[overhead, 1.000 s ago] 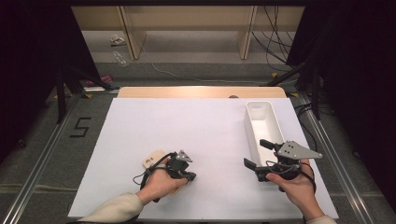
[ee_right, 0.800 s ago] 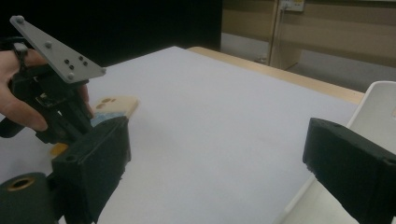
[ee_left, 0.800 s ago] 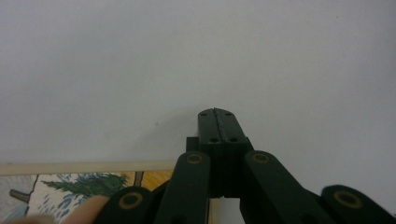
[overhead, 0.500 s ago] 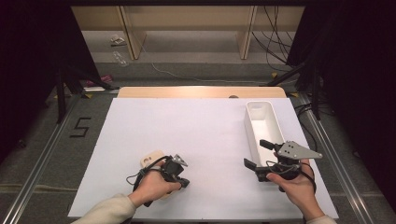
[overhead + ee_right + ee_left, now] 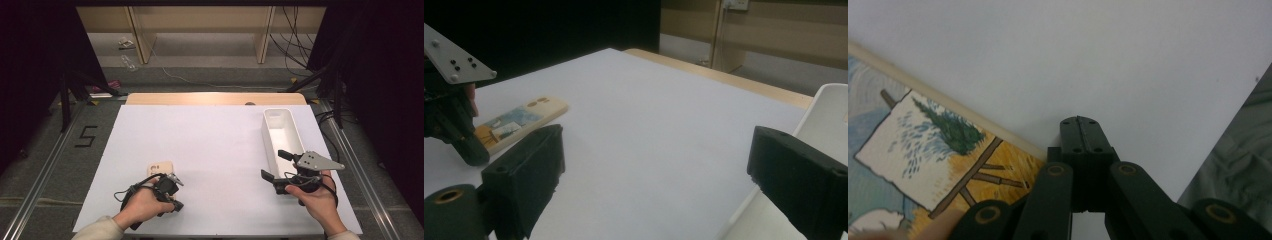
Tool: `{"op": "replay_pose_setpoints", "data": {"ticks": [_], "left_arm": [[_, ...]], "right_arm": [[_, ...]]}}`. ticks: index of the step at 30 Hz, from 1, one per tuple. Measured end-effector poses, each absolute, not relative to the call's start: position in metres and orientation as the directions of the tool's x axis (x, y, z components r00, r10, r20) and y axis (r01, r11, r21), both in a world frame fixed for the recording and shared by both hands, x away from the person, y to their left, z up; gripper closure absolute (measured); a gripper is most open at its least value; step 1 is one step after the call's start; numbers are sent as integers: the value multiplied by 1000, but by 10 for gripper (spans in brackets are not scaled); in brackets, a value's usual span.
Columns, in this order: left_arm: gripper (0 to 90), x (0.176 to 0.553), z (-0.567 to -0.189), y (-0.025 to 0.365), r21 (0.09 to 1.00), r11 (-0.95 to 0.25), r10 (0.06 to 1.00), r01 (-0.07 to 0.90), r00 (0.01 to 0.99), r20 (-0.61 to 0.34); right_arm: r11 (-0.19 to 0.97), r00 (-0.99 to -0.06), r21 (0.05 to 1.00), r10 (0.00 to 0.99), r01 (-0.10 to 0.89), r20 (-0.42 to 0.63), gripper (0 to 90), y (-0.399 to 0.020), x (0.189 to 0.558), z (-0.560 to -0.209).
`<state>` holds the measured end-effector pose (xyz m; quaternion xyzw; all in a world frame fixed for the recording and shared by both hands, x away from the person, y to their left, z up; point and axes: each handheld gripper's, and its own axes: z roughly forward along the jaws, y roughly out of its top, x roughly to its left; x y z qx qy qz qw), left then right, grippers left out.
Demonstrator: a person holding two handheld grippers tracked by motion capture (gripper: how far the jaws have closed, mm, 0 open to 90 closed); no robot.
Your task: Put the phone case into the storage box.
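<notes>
A cream phone case (image 5: 159,168) with a painted picture lies flat on the white table (image 5: 215,145), near its front left. My left gripper (image 5: 168,187) points down just in front of the case, jaws shut with nothing between them. In the left gripper view the shut gripper (image 5: 1080,123) rests over bare table beside the case (image 5: 923,145). My right gripper (image 5: 274,164) is held at the front right with its jaws open wide and empty. From the right gripper view, that gripper (image 5: 656,145) looks across at the case (image 5: 519,122) and the left gripper (image 5: 459,135).
A long white tray (image 5: 281,131) stands at the right, just beyond the right gripper; its wall (image 5: 824,107) is in the right gripper view. A wooden strip (image 5: 215,98) runs along the table's far edge. Dark floor (image 5: 1238,165) lies past the table's near edge.
My left hand has moved left and toward the table's front edge, gripper still shut. The phone case and the right gripper have stayed put.
</notes>
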<state>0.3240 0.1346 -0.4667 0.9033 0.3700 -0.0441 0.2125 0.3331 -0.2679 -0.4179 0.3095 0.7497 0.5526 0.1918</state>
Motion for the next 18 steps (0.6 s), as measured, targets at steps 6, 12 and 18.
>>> {"op": "replay_pose_setpoints", "data": {"ticks": [6,12,18], "left_arm": [[898,324,-467,160,291,-619,686,730,682,-252],[898,328,-467,189,271,-571,742,775,628,-233],[898,330,-466,204,260,-546,775,796,598,-204]], "right_arm": [[199,-735,947,676,253,54,93,-268,333,-418],[201,-735,946,676,254,54,95,-267,333,-418],[202,-734,946,677,254,52,96,-267,333,-418]]}}
